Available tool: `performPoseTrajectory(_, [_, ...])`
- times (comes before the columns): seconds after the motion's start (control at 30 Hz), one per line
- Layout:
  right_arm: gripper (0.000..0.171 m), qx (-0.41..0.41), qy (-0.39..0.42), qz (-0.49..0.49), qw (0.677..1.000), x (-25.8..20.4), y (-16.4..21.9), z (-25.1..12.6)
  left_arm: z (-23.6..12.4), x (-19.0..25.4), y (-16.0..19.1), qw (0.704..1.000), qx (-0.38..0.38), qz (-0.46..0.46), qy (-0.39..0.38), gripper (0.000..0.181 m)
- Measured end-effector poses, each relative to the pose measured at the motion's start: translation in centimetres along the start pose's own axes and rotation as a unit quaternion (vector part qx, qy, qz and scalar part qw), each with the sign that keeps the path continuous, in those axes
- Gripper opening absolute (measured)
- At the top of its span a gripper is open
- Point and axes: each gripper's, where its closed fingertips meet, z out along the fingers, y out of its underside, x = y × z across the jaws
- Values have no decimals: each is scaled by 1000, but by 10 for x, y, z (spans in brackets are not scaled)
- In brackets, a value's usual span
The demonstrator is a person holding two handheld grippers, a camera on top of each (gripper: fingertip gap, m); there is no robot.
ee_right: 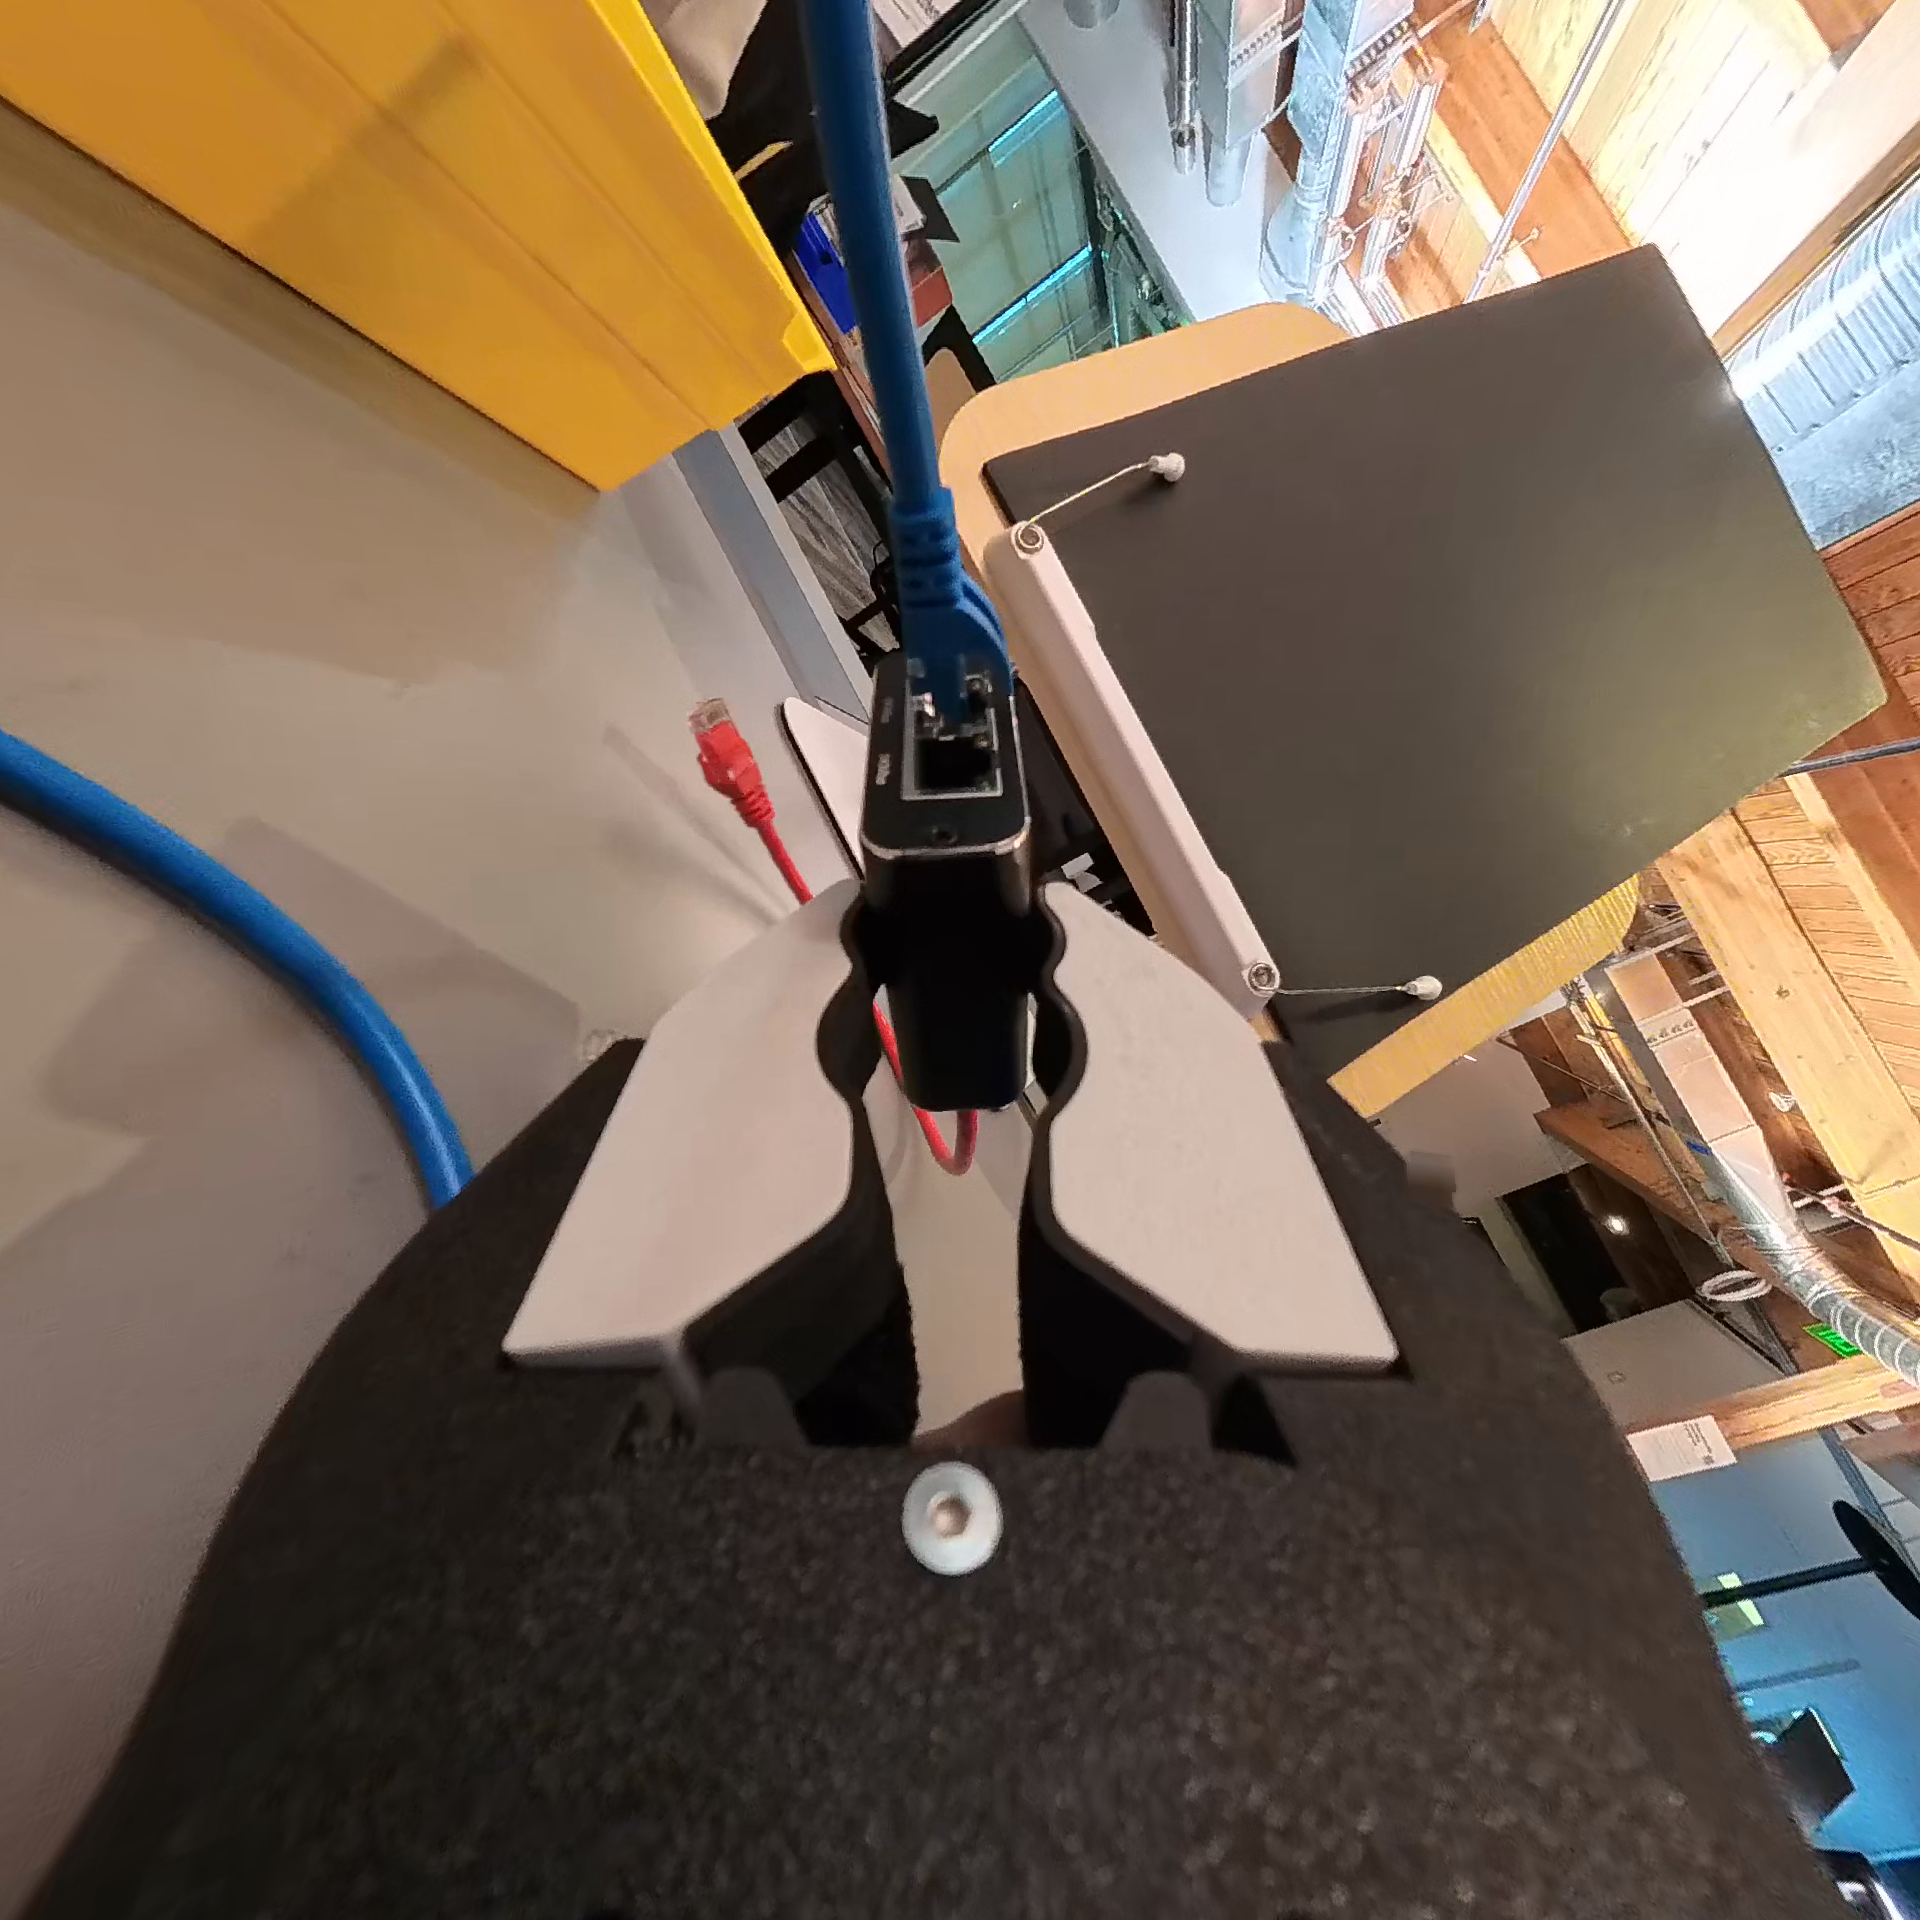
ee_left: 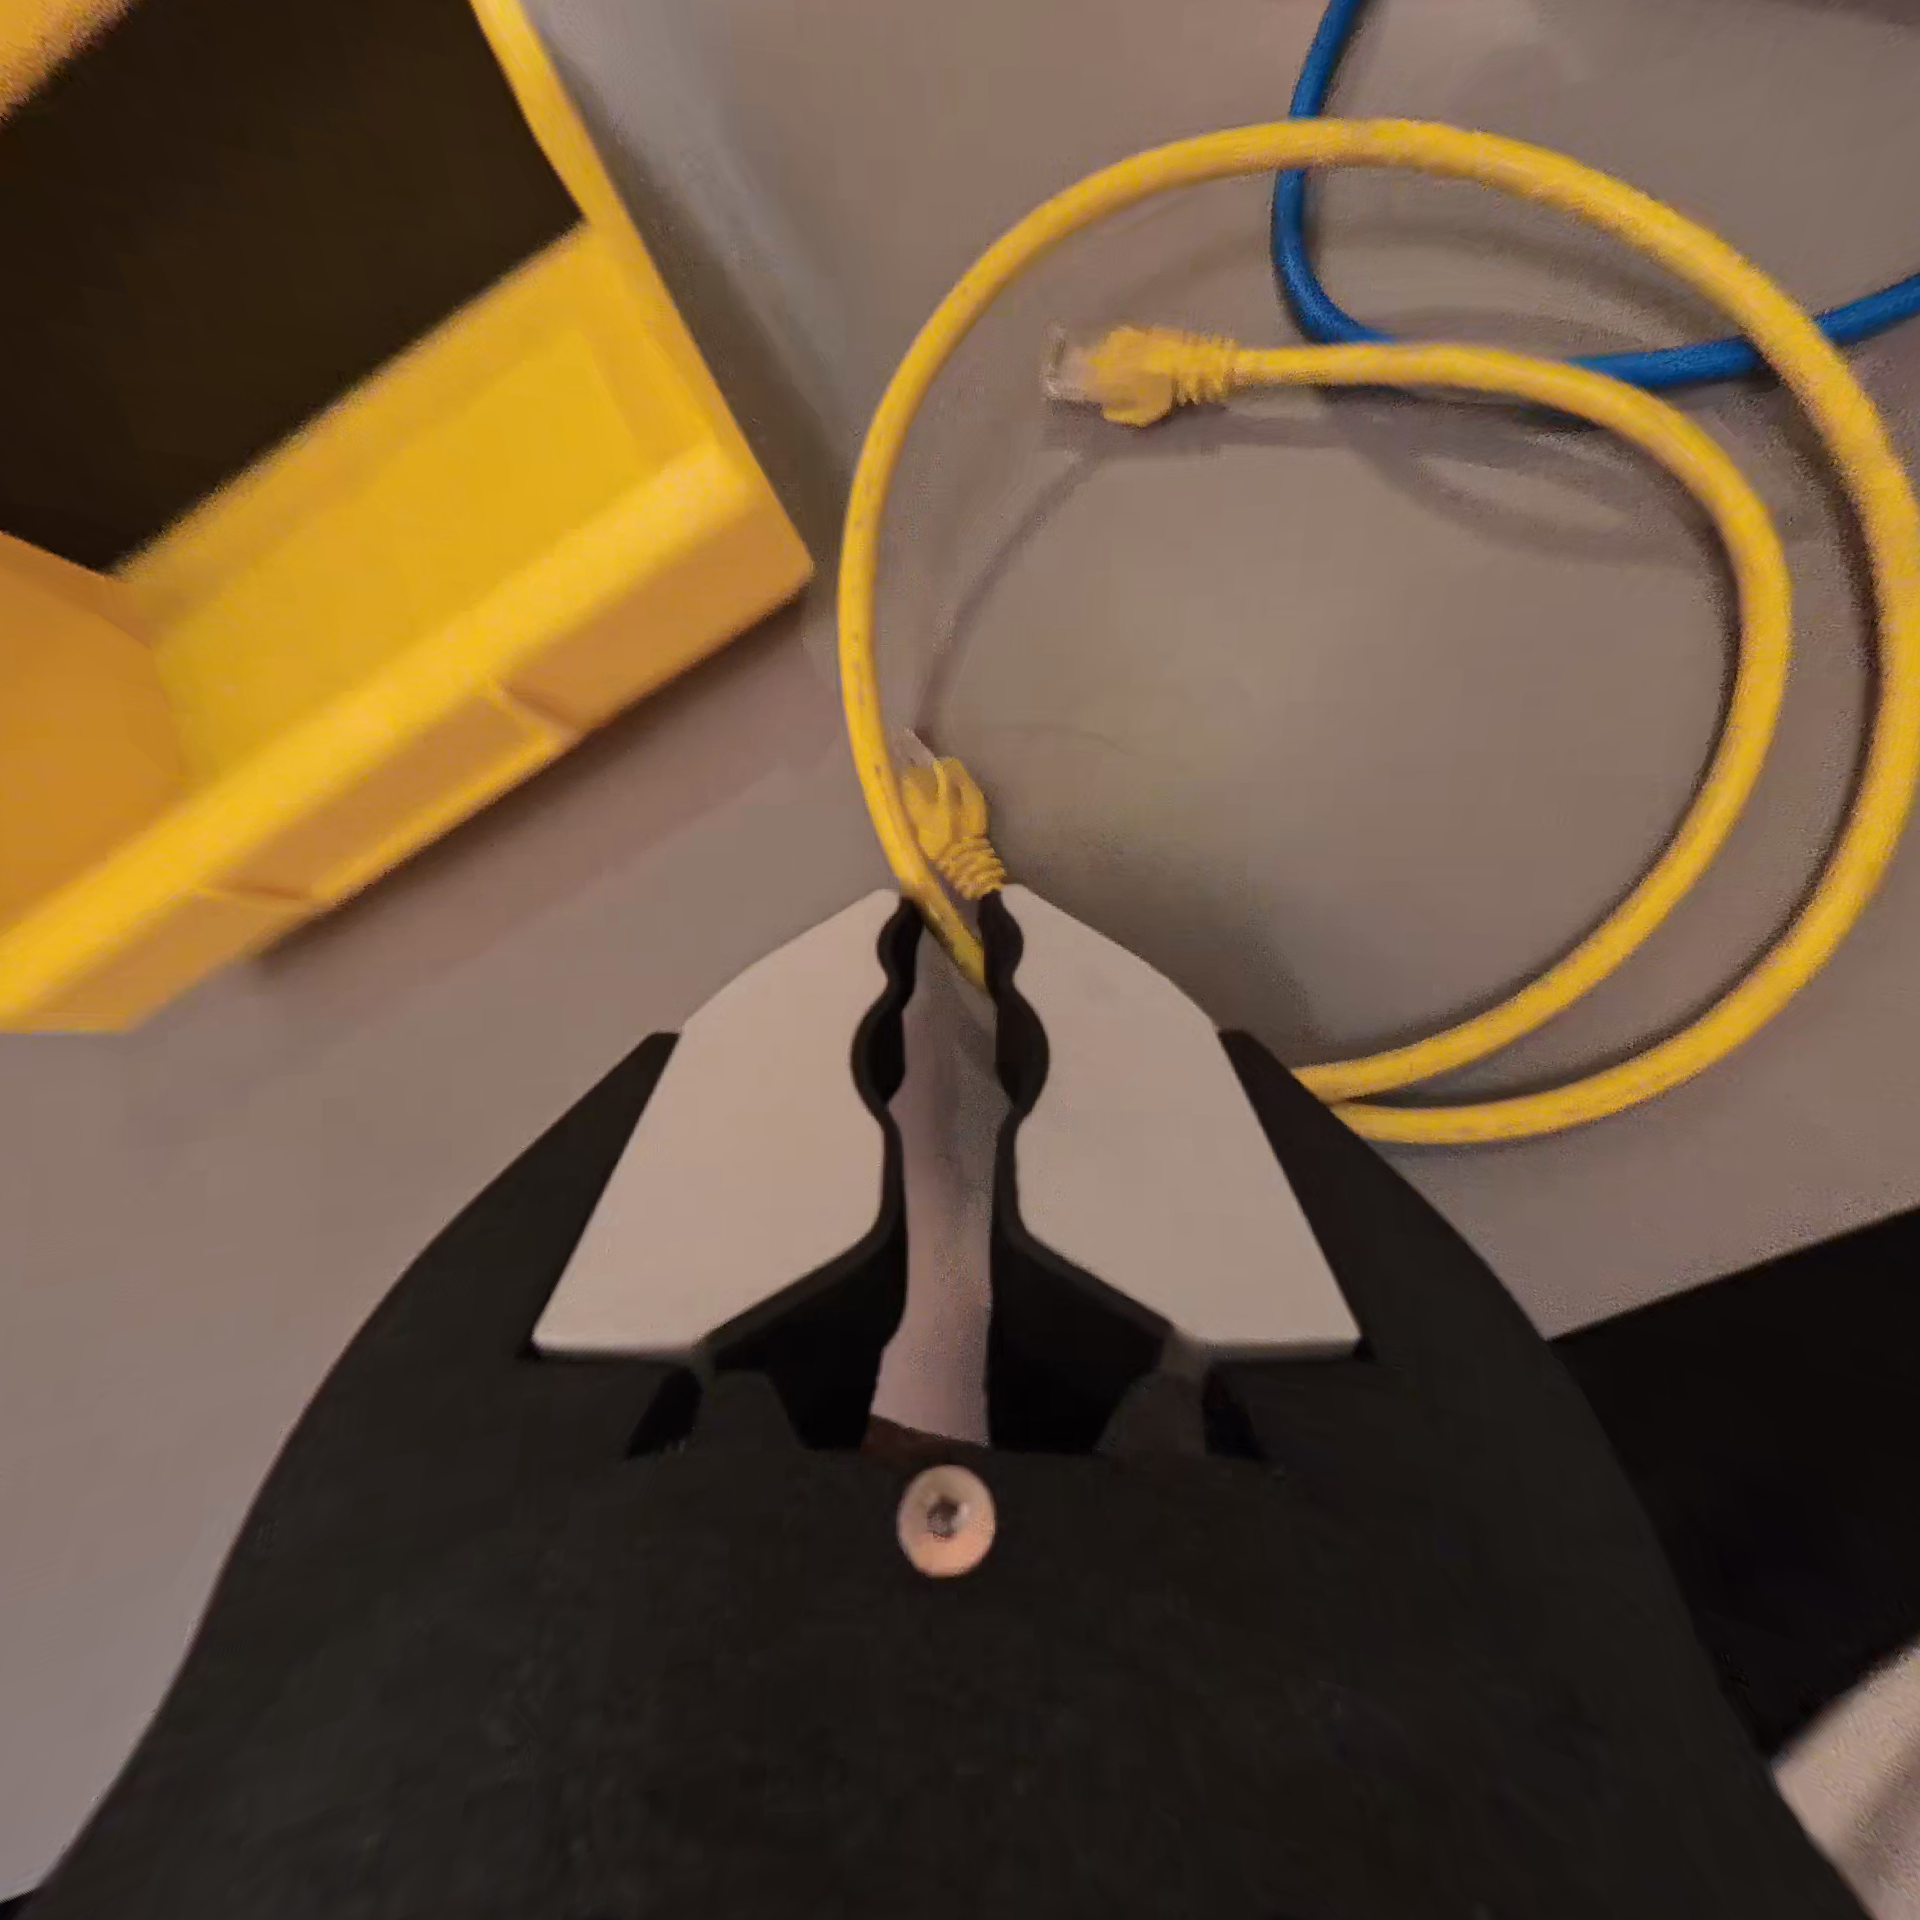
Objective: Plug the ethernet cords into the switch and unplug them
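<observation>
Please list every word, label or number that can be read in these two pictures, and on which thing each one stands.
Switch: small white marks beside its ports, too blurred to read.
White sheet on a far wall: print too small.
Green sign behind: too small.
Yellow cord: faint specks, unreadable.

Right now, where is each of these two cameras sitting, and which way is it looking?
Left wrist view: mounted on the left gripper, looking down along its fingers at the grey tabletop, where they pinch a coiled yellow ethernet cord just behind its plug.
Right wrist view: mounted on the right gripper, tilted sideways toward the room, its fingers clamping a small black switch with a blue ethernet cord plugged in.
Shared: the yellow plastic bin and the blue cord appear in both.
</observation>
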Motion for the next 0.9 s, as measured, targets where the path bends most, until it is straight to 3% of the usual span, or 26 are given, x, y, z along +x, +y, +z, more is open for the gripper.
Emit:
performPoseTrajectory(0.07, [26,0,-1,2,1000,0,0,1,-9,-4,-13,998,21,54,-28,9])
performPoseTrajectory(0.2, [26,-1,-2,-1,1000,-1,0,2,-18,32,-37,992,63,84,66,6])
performPoseTrajectory(0.27, [26,-1,-1,-1,1000,-1,0,1,-9,50,-38,988,53,96,110,5])
performPoseTrajectory(0.37, [26,-3,-1,1,1000,0,1,1,14,54,-26,986,4,136,96,6])
performPoseTrajectory(0.57, [26,-3,-1,3,1000,1,2,1,-7,21,-34,993,49,12,111,35])
performPoseTrajectory(0.63, [26,-4,-3,5,1000,1,2,1,-16,12,-29,990,58,-17,129,29])
performPoseTrajectory(0.8, [26,-4,-4,1,1000,0,2,2,-15,-10,-2,993,50,60,85,21])
performPoseTrajectory(0.9, [26,-6,-3,1,1000,0,3,1,-21,-37,-4,994,63,4,85,19])
